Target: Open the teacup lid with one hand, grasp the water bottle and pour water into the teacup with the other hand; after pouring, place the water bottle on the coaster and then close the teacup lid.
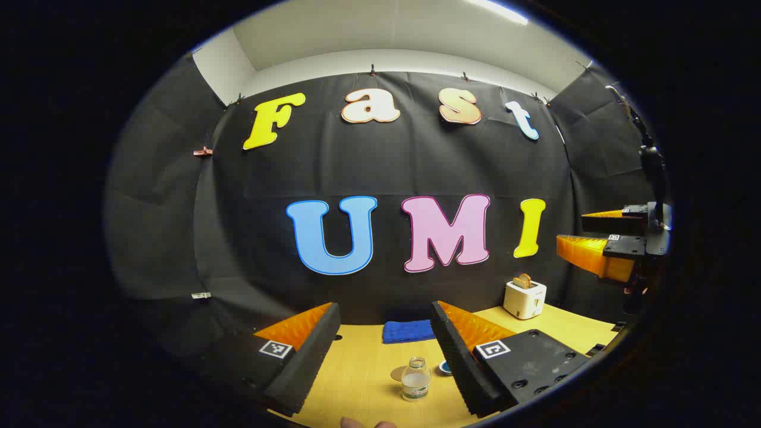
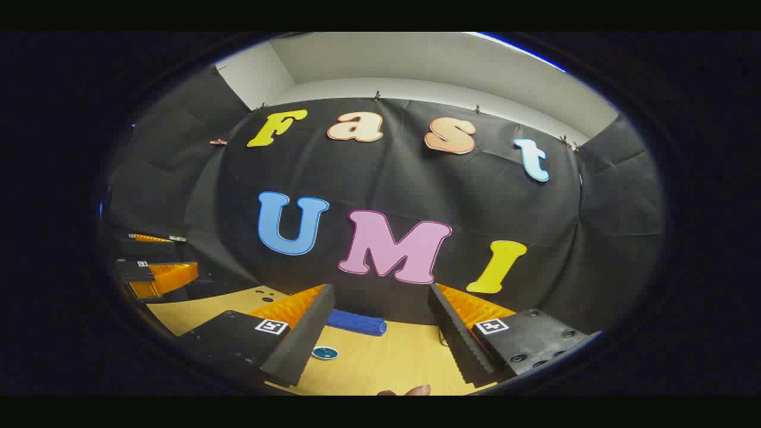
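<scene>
1. Left claw: fingers spread wide, nothing between them, held high above the table and aimed at the booth wall. Judgement: both claws are raised clear of the things, so the task looks not yet begun.
2. Right claw: fingers likewise spread, gripping nothing. In the left gripper view it shows at 3 o'clock, well apart from the table things and also spread.
3. Water bottle: in the left gripper view, at 6 o'clock, standing upright on the table, long axis vertical, neck pointing up. No cap can be made out. It sits between the left claw's fingers in the view only; they are well above it, not touching.
4. Coaster: flat, round, just beside the bottle at its 10 o'clock. Judgement: kept close so the bottle can be set down with a short move after pouring.
5. Teacup lid: a small blue-rimmed round thing at the bottle's 2 o'clock, partly hidden by the left claw's finger; in the right gripper view a teal disc lies at 7 o'clock. The cup beneath is too small to tell.
6. Blue cloth lies rolled at the table's far edge; toaster stands at 4 o'clock, away from the work.
</scene>
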`<state>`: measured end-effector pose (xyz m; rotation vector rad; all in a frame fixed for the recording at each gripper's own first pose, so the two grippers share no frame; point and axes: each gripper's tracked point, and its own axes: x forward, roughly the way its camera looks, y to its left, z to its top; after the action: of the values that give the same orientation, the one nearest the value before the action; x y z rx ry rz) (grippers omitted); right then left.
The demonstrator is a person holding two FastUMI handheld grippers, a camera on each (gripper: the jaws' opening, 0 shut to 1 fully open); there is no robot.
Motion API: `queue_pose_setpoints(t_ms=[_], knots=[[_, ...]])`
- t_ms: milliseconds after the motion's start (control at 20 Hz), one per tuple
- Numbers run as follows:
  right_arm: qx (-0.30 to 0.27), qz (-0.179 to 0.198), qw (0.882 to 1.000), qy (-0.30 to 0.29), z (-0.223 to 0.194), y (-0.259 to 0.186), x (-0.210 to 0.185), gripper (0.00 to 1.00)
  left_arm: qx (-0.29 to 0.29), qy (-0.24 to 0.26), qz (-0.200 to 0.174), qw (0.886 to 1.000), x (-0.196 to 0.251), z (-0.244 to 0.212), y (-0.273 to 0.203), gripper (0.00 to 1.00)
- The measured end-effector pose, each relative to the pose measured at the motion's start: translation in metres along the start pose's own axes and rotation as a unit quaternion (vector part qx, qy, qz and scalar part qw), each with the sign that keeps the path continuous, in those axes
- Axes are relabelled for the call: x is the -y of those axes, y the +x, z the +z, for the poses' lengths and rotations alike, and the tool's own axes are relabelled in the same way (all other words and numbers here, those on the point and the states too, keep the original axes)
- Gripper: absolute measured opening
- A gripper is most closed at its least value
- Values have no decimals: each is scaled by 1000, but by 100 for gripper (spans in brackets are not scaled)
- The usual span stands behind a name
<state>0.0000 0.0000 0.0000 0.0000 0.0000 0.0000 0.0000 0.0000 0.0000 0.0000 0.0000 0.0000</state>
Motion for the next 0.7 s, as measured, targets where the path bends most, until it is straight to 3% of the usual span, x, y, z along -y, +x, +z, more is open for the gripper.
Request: queue_pose_setpoints(t_ms=[700], knots=[[4, -11, 1000, 1, 2, 4, -9, 96, 0, 7, -9, 1000, -12, -4, 12, 96]])
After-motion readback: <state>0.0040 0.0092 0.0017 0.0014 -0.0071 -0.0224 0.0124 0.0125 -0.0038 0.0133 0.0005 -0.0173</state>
